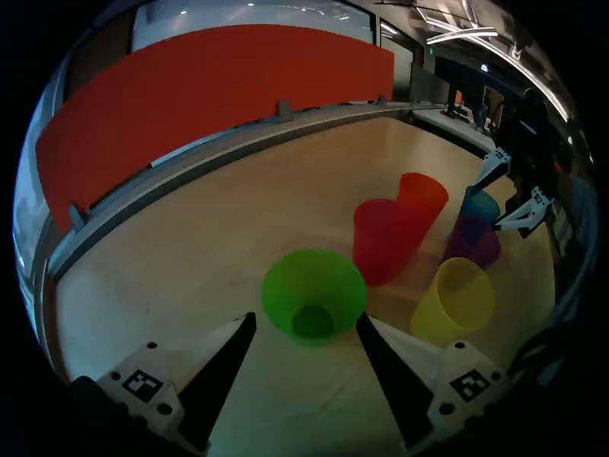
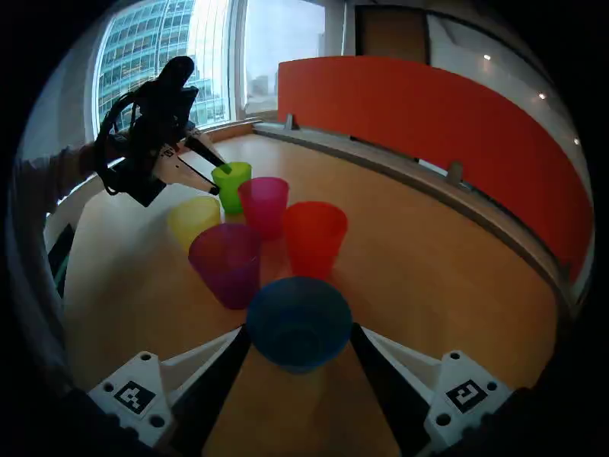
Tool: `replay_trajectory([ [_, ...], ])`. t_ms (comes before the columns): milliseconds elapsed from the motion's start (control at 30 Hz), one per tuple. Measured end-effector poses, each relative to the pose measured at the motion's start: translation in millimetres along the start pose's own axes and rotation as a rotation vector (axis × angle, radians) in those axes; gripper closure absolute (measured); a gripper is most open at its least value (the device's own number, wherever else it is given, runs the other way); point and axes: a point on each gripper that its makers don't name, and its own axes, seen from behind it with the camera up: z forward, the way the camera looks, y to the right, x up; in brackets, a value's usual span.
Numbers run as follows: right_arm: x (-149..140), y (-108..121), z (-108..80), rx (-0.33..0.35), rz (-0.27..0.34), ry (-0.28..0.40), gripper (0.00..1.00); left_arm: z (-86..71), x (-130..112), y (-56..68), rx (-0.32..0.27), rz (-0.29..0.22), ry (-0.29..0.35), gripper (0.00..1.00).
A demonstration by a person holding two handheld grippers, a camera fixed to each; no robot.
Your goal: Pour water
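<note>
Several coloured plastic cups stand bunched together on a wooden table (image 1: 190,251). In the left gripper view, the green cup (image 1: 312,297) sits between the fingers of my left gripper (image 1: 304,316), which press its sides. The same gripper (image 2: 221,178) and the green cup (image 2: 231,183) are also seen from afar, with a sleeved arm holding the gripper. In the right gripper view, my right gripper (image 2: 298,329) is shut on the blue cup (image 2: 298,320). Across the table, that gripper (image 1: 487,204) holds the blue cup (image 1: 479,204). Both cups stand upright. I see no water in either.
Between the two held cups stand a yellow cup (image 2: 194,219), a purple cup (image 2: 227,263), a magenta cup (image 2: 263,204) and an orange-red cup (image 2: 314,236). A red divider panel (image 2: 457,122) runs along the table's far edge. Bare tabletop (image 2: 426,274) lies toward the panel.
</note>
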Motion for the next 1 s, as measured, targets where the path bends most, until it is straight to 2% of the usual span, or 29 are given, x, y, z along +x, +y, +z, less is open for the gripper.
replay_trajectory([
  [267, 0.9, 0.2, 2.8, 0.002, 0.000, 0.000, 0.00, 8.3, 3.4, 1.0, -0.008, 0.000, -0.009, 0.02],
  [533, 1.8, 0.2, 2.5, 0.003, -0.001, 0.001, 0.00, 9.6, 3.2, -1.1, 0.012, 0.011, -0.019, 0.02],
  [800, 1.1, -0.3, 2.1, 0.002, -0.002, 0.000, 0.00, 11.9, 2.6, 1.7, 0.012, 0.005, -0.023, 0.17],
  [1000, 0.3, -0.7, 2.6, 0.001, 0.000, -0.002, 0.00, 10.3, 4.2, 4.8, 0.001, 0.004, -0.019, 0.17],
])
